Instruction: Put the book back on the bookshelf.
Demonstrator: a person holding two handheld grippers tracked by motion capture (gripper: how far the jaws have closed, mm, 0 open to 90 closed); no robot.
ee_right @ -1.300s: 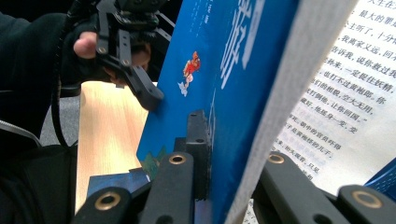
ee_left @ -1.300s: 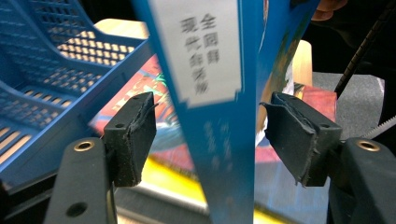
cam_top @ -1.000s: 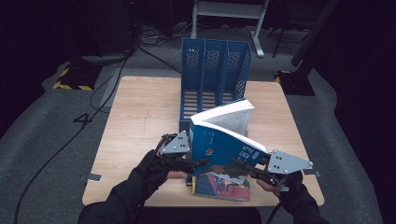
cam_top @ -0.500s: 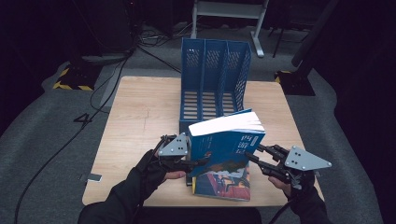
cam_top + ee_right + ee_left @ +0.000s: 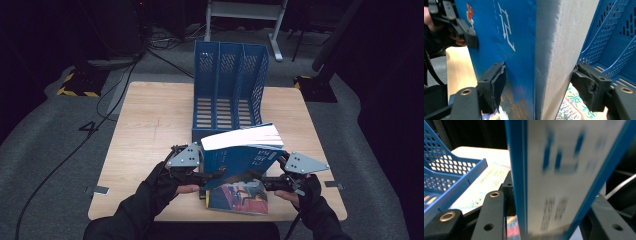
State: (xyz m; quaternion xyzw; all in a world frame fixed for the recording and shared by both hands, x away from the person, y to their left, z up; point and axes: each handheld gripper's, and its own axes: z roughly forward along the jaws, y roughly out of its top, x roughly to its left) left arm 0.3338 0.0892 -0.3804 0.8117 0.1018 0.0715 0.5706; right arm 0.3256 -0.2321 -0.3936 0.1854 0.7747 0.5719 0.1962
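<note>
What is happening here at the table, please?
A person is lifting a thick blue book with two grippers, in front of a blue file rack. The left gripper clamps the book's spine end. The right gripper has just been opening; its pads stand around the book's other end without pressing it. A second book lies flat underneath on the table.

The thick blue book now lies flatter than before, and the right gripper has just been opening around it.
</note>
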